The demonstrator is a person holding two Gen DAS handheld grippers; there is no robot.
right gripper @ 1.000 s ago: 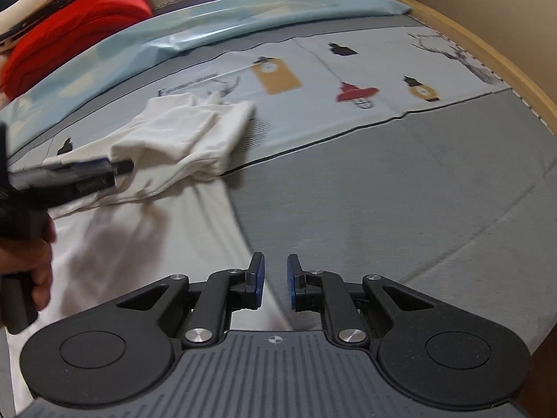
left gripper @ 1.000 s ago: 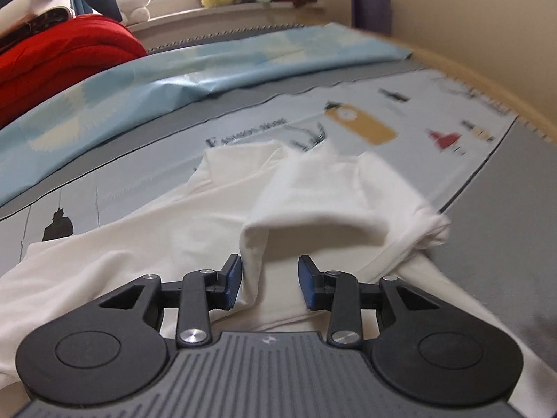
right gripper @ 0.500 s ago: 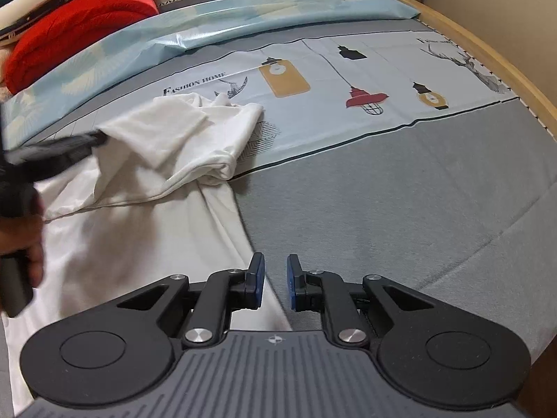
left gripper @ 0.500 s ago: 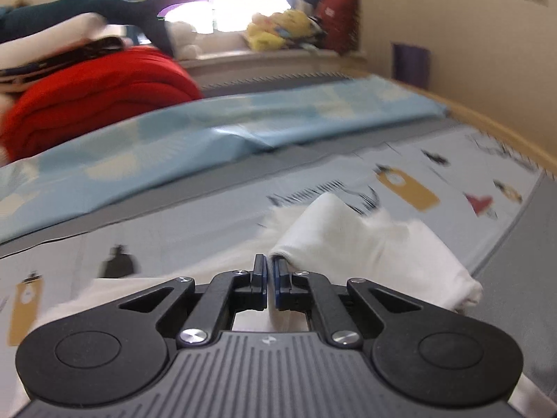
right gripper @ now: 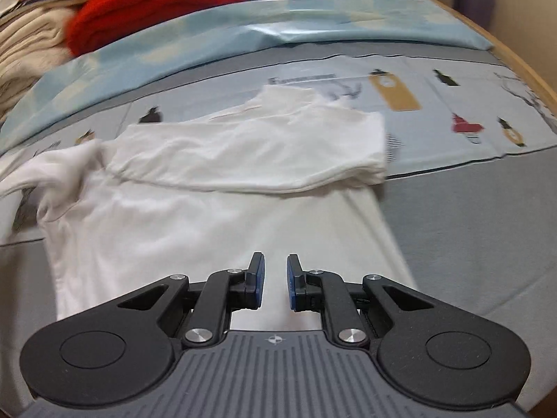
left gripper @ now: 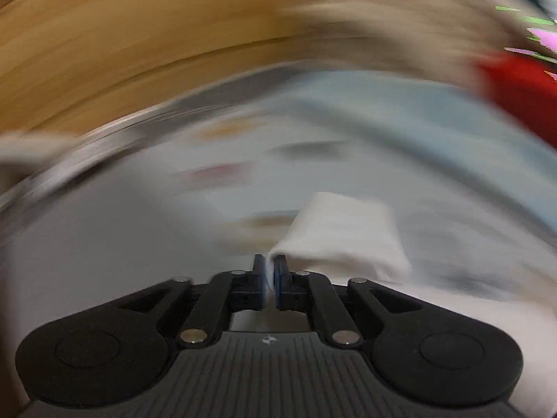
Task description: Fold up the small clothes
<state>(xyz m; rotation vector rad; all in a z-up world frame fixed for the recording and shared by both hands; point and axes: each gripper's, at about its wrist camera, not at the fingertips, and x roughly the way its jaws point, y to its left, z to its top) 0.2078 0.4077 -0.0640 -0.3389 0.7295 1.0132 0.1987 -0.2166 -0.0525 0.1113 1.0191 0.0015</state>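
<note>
White shirt (right gripper: pixel 216 216) sleeve now folded across its body.

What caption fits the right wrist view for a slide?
Right gripper, jaws slightly apart and empty, hovers over a half-folded white shirt on the printed bedsheet.

A wide bed covered with a grey sheet (right gripper: pixel 470 216) carries a pale blue printed cloth with lantern pictures (right gripper: pixel 435 104). A white cotton shirt (right gripper: pixel 195 209) lies spread across both, one side folded over. A light blue folded sheet (right gripper: pixel 243 41) and a red blanket (right gripper: pixel 149 7) lie further back.
</note>
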